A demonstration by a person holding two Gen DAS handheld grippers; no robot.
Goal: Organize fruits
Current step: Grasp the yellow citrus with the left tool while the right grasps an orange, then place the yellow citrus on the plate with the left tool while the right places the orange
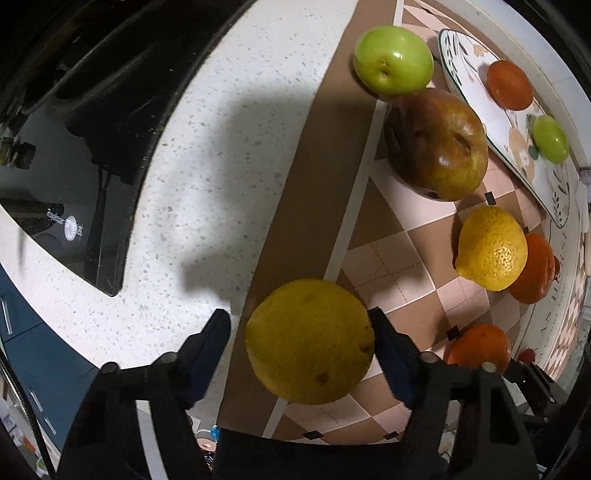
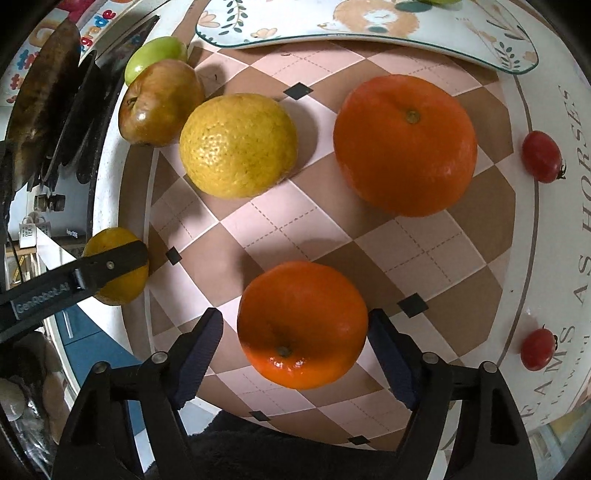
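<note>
there, yellow citrus [image 1: 309,341] between pads [image 1: 393,363]

White speckled countertop [image 1: 192,155], black glass cooktop [image 1: 74,129] (glossy, reflective); blue cabinet fronts [image 1: 33,354] below; checkered mat [image 2: 332,236]

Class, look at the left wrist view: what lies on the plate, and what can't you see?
On the plate lie an orange fruit and a green fruit. Their undersides and the plate's far end are out of sight.

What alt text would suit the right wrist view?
The right tool straddles an orange on a checkered mat, its fingers open. Beyond lie a bigger orange, a lemon and a plate.
</note>
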